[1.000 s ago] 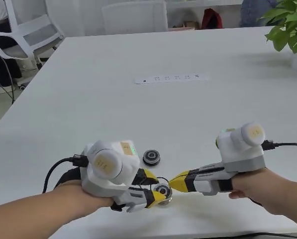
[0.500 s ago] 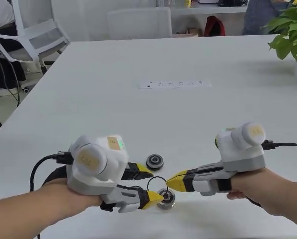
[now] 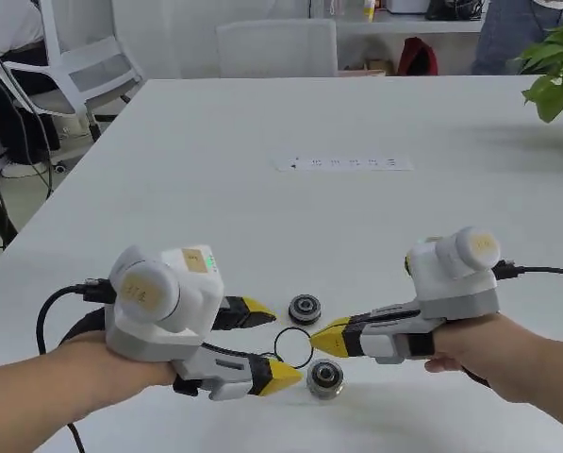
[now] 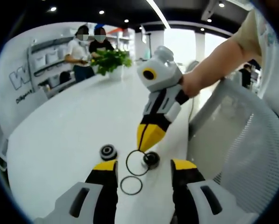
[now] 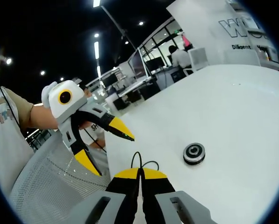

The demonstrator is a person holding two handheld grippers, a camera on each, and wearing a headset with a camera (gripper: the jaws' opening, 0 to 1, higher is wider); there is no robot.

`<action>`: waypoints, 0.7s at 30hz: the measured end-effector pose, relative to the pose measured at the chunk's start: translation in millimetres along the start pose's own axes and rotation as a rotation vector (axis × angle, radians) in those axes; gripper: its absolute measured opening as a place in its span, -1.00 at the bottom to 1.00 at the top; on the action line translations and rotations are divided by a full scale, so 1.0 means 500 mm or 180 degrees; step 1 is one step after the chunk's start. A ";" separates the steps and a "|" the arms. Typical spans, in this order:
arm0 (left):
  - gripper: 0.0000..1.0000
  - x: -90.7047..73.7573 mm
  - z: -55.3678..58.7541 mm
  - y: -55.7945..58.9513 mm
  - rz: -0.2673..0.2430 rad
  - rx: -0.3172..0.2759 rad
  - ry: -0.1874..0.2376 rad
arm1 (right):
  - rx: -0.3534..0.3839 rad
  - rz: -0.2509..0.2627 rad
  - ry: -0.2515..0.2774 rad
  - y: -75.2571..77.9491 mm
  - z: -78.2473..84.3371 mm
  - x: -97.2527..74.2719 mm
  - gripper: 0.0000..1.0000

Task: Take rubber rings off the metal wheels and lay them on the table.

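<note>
Right hand-held gripper point(image 3: 326, 342): jaws pressed together, pinching a rubber ring point(image 3: 276, 345) by its edge, low over the surface point(image 3: 262, 189), just beside a bare wheel point(image 3: 325, 376). Left hand-held gripper point(image 3: 270, 341): spread, holding nothing, one jaw either side of that ring. Second ring point(image 4: 121, 185) lies flat close by. Far wheel point(image 3: 305, 307) looks to have its ring on. Risks: the thin pinch may slip. On release the ring could drape over the bare wheel, overlap the laid ring, or snag a left jaw.

White wall point(image 5: 205, 27) bears "Diligent" beneath large letters starting "W"; the rest unreadable.
</note>
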State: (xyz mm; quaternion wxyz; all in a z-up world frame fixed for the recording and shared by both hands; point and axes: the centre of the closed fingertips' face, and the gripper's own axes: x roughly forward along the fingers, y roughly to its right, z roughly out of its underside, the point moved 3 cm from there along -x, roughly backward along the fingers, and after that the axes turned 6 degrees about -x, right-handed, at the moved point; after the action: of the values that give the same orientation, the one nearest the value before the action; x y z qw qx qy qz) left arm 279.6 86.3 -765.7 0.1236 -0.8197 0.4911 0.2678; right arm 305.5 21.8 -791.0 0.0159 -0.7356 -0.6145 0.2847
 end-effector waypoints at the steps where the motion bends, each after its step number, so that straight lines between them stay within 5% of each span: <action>1: -0.04 -0.004 0.003 -0.004 -0.0018 -0.0009 -0.0001 | -0.0005 -0.0006 -0.0006 -0.001 -0.001 0.005 -1.00; 21: 0.16 -0.052 0.044 -0.032 -0.0180 -0.0148 -0.0001 | -0.0034 -0.0040 -0.0156 0.000 0.001 0.062 -1.00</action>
State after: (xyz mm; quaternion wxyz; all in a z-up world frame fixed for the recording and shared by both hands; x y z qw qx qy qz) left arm 276.7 123.3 -770.4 0.1121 -0.8358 0.4614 0.2757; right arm 307.9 49.9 -803.5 -0.0012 -0.7246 -0.6208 0.2993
